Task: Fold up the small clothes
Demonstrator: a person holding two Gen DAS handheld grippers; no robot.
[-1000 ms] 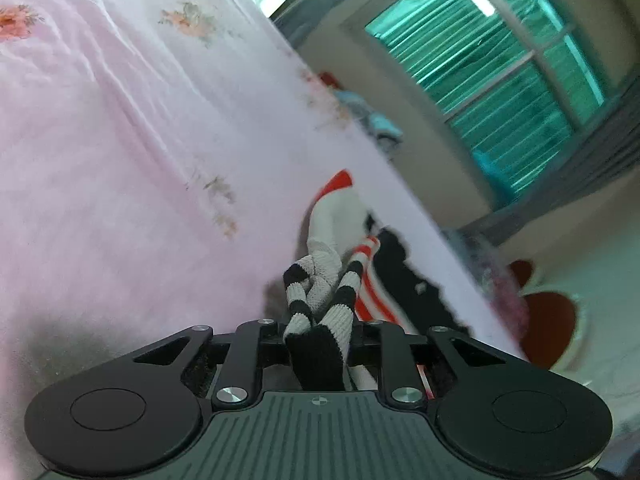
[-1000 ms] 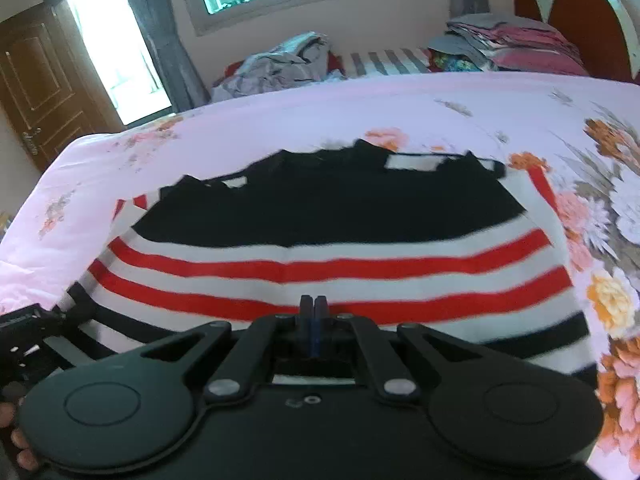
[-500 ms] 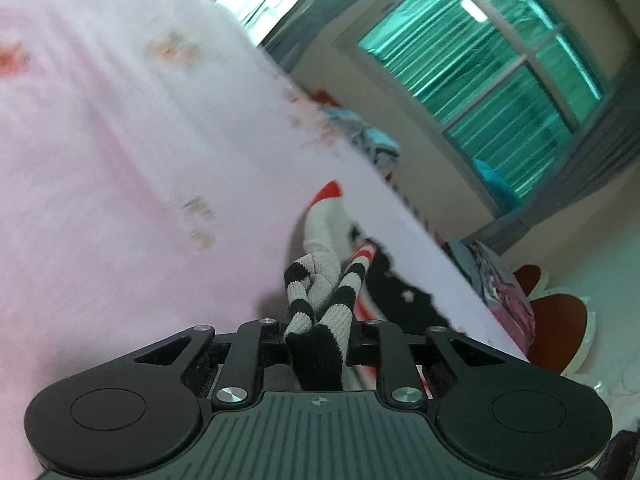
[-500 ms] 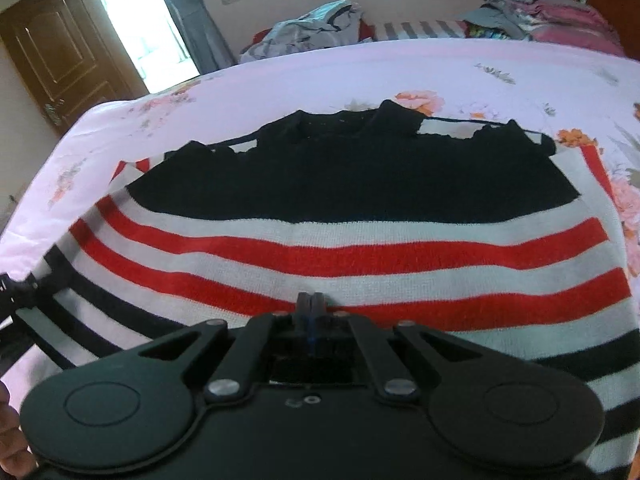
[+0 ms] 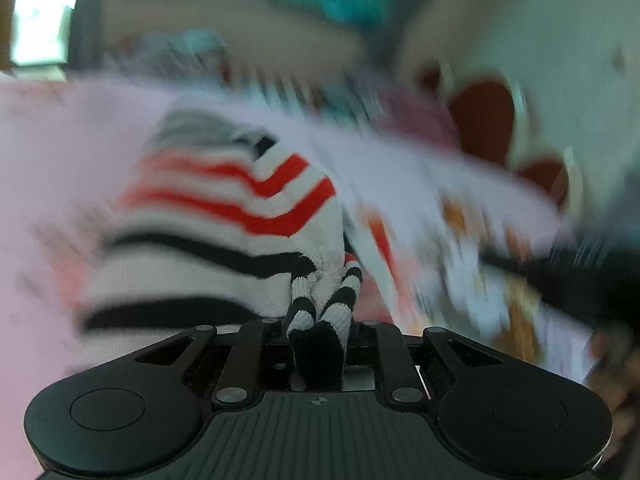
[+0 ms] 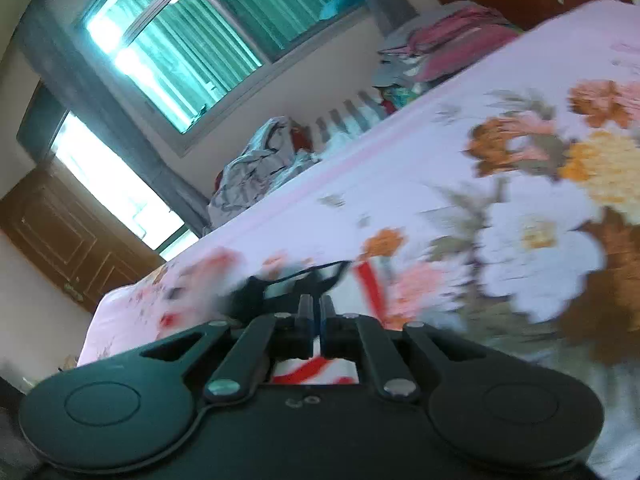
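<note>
A small knitted sweater (image 5: 224, 216) with white, red and black stripes lies on the pink floral bed sheet (image 5: 44, 168). My left gripper (image 5: 320, 332) is shut on its black-and-white ribbed hem, which bunches between the jaws. My right gripper (image 6: 316, 312) is shut on another edge of the sweater (image 6: 312, 370), whose red and white stripes show just under the jaws. The left wrist view is heavily blurred. The rest of the sweater is hidden in the right wrist view.
The sheet's big flower print (image 6: 540, 236) spreads to the right. A heap of clothes (image 6: 256, 172) and folded bedding (image 6: 444, 52) lie beyond the bed's far side. A red headboard (image 5: 484, 120), a window (image 6: 224, 36) and a brown door (image 6: 68, 248) are behind.
Both grippers have swung fast with the sweater still held. The left view now faces the headboard with the striped body bunched ahead. The right view has tilted and dropped low over the sheet.
</note>
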